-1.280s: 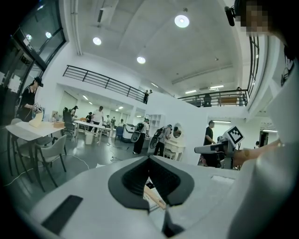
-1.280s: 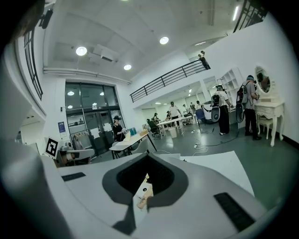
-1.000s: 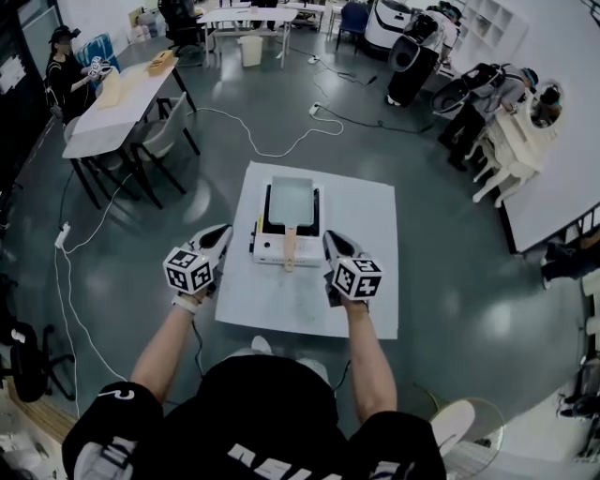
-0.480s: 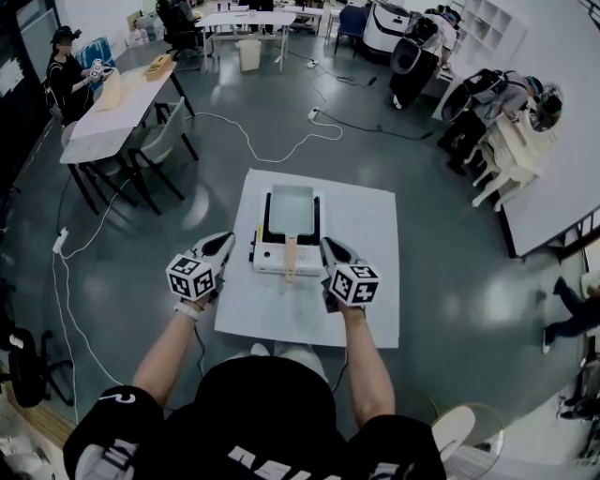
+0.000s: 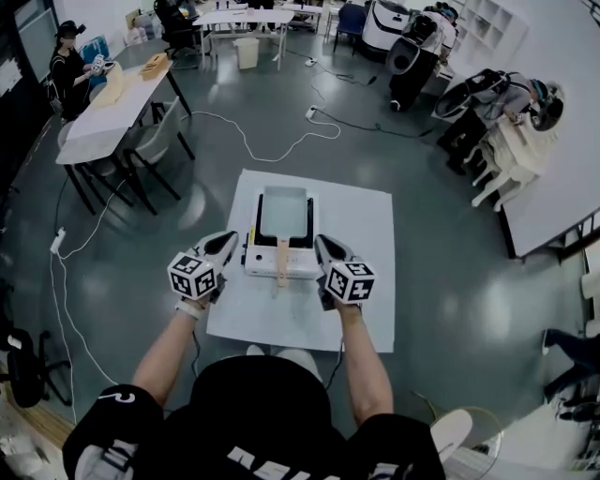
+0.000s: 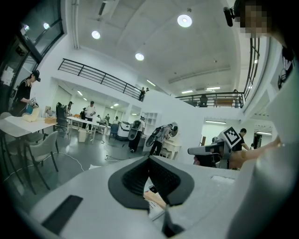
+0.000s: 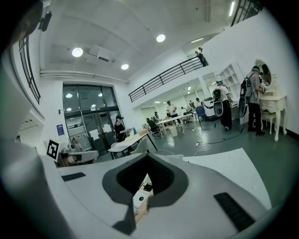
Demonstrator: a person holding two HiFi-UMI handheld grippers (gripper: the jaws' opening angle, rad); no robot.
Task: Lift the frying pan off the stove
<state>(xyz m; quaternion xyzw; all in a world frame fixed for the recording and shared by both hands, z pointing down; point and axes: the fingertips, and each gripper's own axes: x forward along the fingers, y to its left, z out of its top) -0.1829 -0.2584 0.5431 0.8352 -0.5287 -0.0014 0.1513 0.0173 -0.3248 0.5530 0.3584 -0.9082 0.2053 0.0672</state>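
Head view, read from left to right. On the left, the left tool (image 5: 225, 242) clenched tight with nothing in it, just beside the stove (image 5: 265, 266). In the middle, the frying pan (image 5: 286, 210) sitting flat on top of the stove, on a white sheet (image 5: 370, 234) spread over the floor (image 5: 459, 281). Wooden handle (image 5: 281, 262) sticking out toward the person (image 5: 267, 412), between the two tools. On the right, the right tool (image 5: 322, 245) clenched tight too, also empty, just beside the stove on the other side.

Looks like the reaching step, pan not lifted yet. To do it well: open one tool first, or no grabbing at all. Slide it around the wooden handle, closer to the pan than to the far tip. Squeeze hard to stop any tipping or twisting. Keep the other tool near, ready to hold the stove down or help with the handle. Lift straight up and slowly, keeping the pan level. Watch for the stove sliding or coming up too.

Inside the pan: pale and bare, nothing to see in it, so probably light, with no spills to fear. Far off at the top, a white bin (image 5: 249, 49) beside a long worktop (image 5: 246, 16); too far away to tell full or empty.
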